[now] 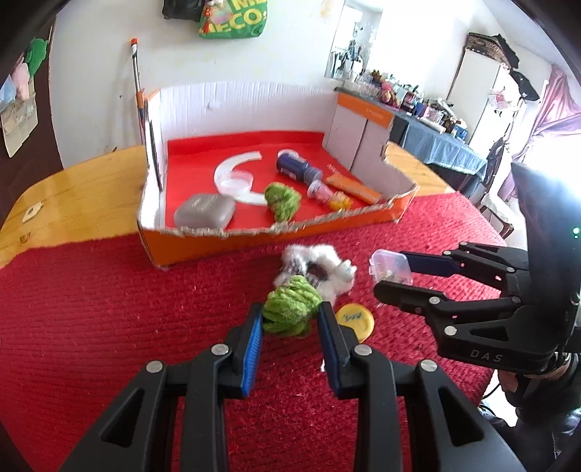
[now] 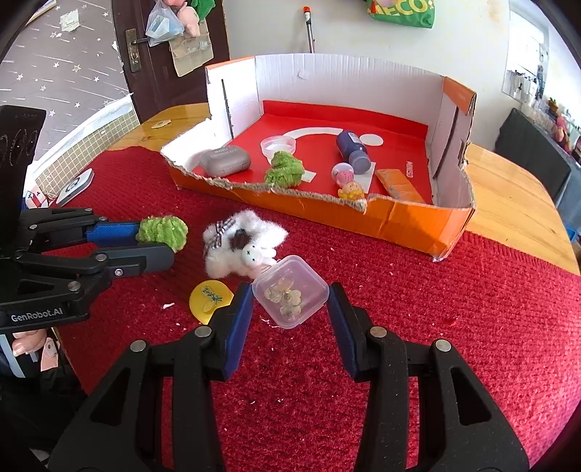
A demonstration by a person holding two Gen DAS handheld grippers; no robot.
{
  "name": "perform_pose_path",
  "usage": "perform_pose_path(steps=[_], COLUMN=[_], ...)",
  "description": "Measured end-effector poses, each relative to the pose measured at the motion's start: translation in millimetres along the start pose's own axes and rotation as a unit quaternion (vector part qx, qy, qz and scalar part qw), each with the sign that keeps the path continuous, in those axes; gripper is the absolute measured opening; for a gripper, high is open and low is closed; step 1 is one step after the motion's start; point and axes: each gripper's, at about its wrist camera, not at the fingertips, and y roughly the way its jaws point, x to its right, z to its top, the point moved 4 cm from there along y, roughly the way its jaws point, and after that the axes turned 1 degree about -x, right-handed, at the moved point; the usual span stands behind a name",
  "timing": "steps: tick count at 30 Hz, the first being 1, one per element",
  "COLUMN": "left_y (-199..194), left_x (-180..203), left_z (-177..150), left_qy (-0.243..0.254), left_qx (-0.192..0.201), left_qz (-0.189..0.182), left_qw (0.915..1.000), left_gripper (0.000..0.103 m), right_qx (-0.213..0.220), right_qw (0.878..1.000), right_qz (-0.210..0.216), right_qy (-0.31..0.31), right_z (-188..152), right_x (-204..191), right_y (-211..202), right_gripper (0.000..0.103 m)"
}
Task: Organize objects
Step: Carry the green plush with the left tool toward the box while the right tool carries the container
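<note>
Now green yarn ball (image 1: pixel 290 308) between left tool (image 1: pixel 290 321) pads

Wooden table (image 2: pixel 515 203), red mat (image 2: pixel 435 326), brown door (image 2: pixel 159 61), green bag (image 1: pixel 236 18)

- Fuzzy green yarn ball (image 1: pixel 290 308) being squeezed between blue pads above the red cloth.
- Clear lidded box (image 2: pixel 290 290) of small beads being held tilted, beside white plush (image 2: pixel 239 243).
</note>
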Motion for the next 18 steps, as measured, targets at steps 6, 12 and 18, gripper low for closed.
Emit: perform_pose_path(steps=[6, 12, 18], left_y=[-14.8, -12.4, 13.5], left_x=[-3.3, -12.4, -18.1], left_z=[21.9, 63.1, 105.0], left_qy=[-0.001, -0.007, 0.0], left_qx=[0.021, 0.026, 0.011], left_qz=[-0.002, -0.013, -0.009], left_qw=[0.9998, 0.9996, 0.9999], left_gripper=[0.031, 0.031, 0.031], right_qx=[0.022, 0.039, 0.037], right_qw=[1.0, 0.999, 0.997], right_qz=[0.0, -0.017, -0.056], right_qy=[-0.01, 0.011, 0.032], right_z=[21.3, 57.5, 102.3], right_x=[-0.9, 16.9, 38.4], right_y=[-22.0, -30.7, -19.2], right_gripper=[0.041, 0.041, 0.041])
